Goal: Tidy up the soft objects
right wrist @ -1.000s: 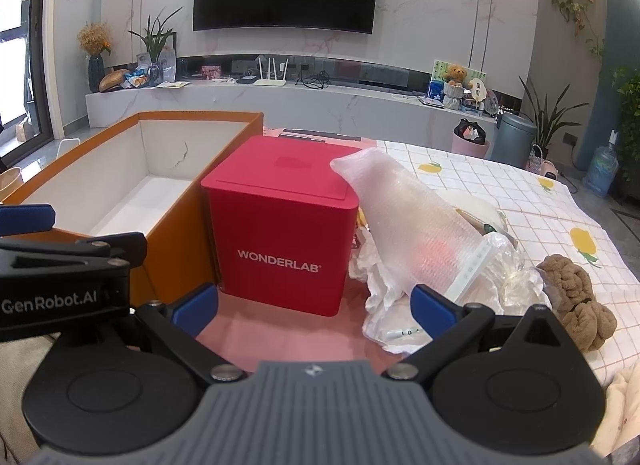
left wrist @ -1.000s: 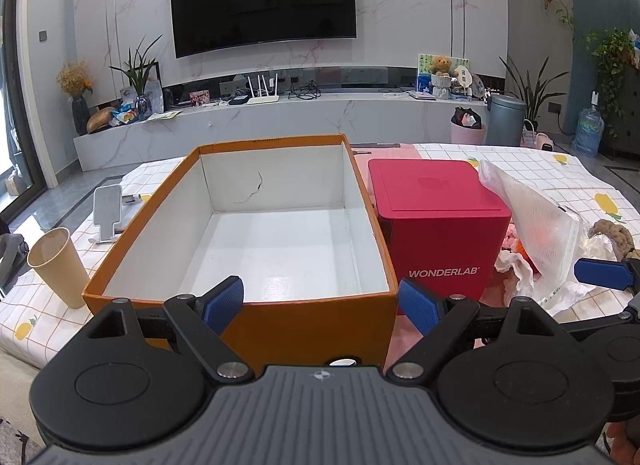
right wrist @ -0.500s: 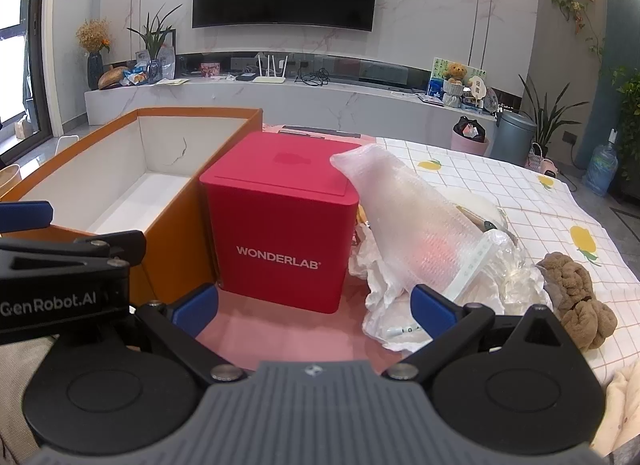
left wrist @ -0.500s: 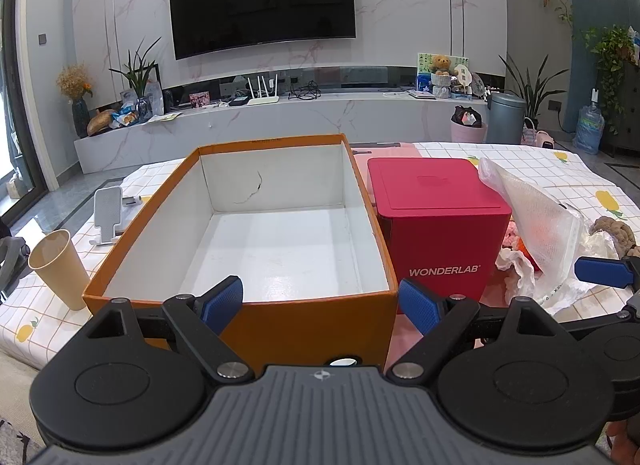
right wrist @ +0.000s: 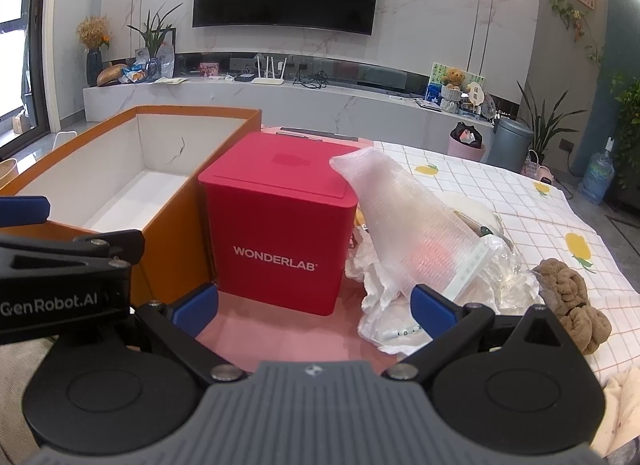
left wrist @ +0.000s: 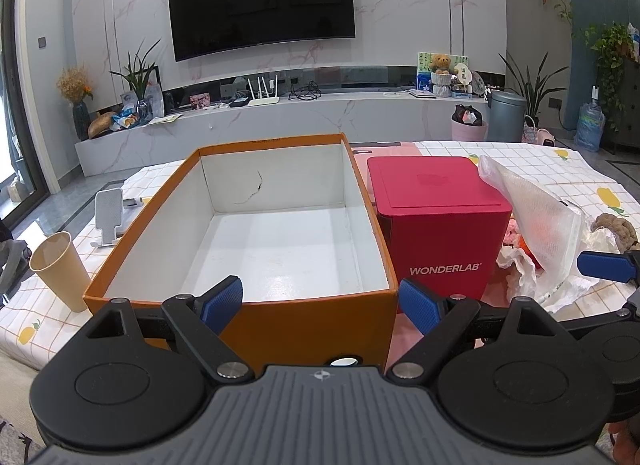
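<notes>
At the bottom of each wrist view the jaws stand spread wide with nothing between them: the left gripper hangs in front of the near wall of the orange box, and the right gripper hangs over the pink mat in front of the red WONDERLAB box. By the look of it the sorting has not begun, since the orange box, at centre of the left view, shows only its bare white floor. Everything soft lies outside it, at right of the right view: the bubble-wrap bag leaning on crumpled white wrapping just beside the red box, and farther right the brown plush lump on the checked tablecloth.
</notes>
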